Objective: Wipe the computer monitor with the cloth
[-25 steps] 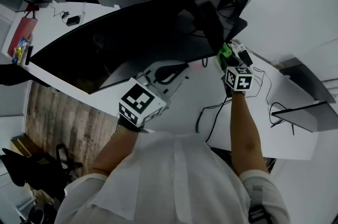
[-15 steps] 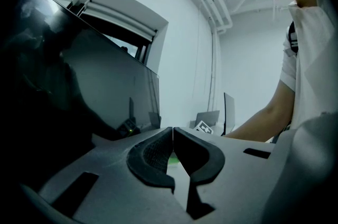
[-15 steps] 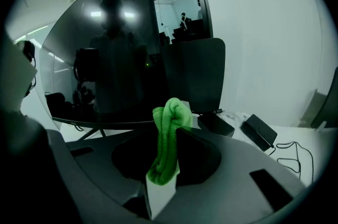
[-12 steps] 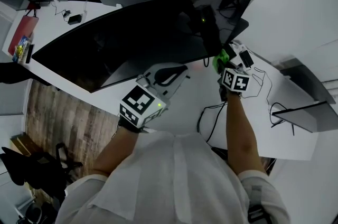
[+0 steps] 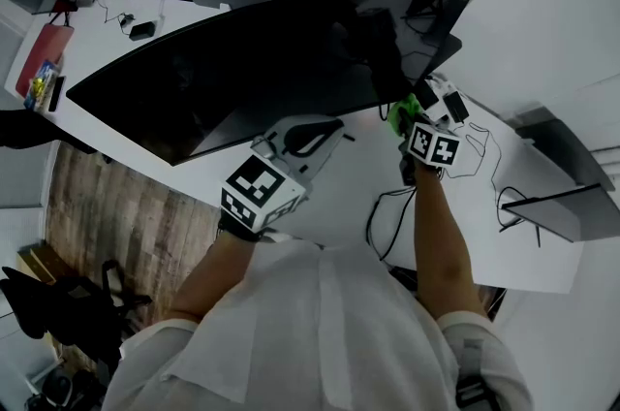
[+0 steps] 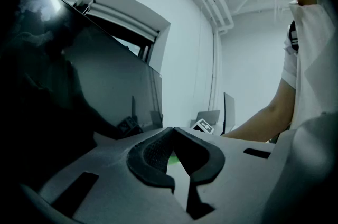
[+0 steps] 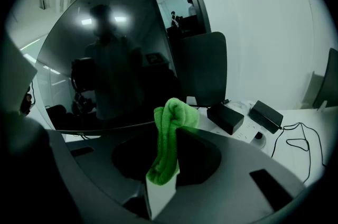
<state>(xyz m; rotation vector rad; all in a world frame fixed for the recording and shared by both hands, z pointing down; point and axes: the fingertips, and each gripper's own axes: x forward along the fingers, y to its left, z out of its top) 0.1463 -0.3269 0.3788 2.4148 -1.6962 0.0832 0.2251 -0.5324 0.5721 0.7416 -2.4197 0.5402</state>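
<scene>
A wide curved black monitor (image 5: 223,79) stands across the white desk (image 5: 349,196); its dark screen (image 7: 105,59) fills the left of the right gripper view and shows again as the screen (image 6: 58,75) in the left gripper view. My right gripper (image 5: 405,122) is shut on a green cloth (image 7: 168,138), held near the monitor's lower right corner; the cloth (image 5: 399,116) shows as a green spot in the head view. My left gripper (image 5: 315,140) sits in front of the monitor's middle, shut with nothing between its jaws.
Two black power bricks (image 7: 226,117) and a white power strip (image 7: 253,136) lie right of the monitor stand, with black cables (image 5: 387,205) trailing over the desk. A red book (image 5: 44,60) lies at the far left. A second screen (image 5: 562,205) lies at right.
My right gripper with the green cloth has drawn slightly left and back from the monitor's right end. The left gripper has barely moved.
</scene>
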